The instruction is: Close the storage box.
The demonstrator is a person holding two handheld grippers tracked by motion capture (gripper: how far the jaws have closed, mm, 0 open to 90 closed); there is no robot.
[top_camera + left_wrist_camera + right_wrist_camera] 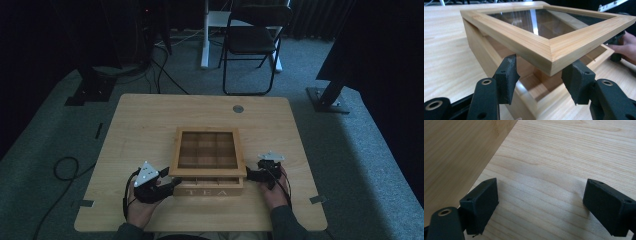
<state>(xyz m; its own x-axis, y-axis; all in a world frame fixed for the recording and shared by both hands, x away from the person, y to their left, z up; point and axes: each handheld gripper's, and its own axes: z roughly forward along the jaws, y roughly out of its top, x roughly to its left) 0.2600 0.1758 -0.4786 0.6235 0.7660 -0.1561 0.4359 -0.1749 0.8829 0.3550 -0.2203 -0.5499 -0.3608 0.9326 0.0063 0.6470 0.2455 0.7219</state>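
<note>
A wooden tea box (207, 190) marked TEA stands near the table's front edge. Its glass-paned lid (174, 150) is raised a little at the front, and the compartments show through the pane. My left gripper (172, 184) is at the box's front left corner. In the left gripper view the lid (524, 42) hangs tilted over the box's base (477, 50). The left gripper (539, 77) is open, its jaws on either side of the lid's corner, one fingertip (509, 62) right under the lid's edge. My right gripper (250, 175) (540, 200) stands open beside the box's right wall (456, 152), nothing between its jaws.
The light wooden table (140, 120) has a grey round cap (238, 108) near its far edge. Behind it on the carpet stand a black folding chair (252, 40) and dark stand bases (90, 90). A cable loops on the floor (65, 167) at the left.
</note>
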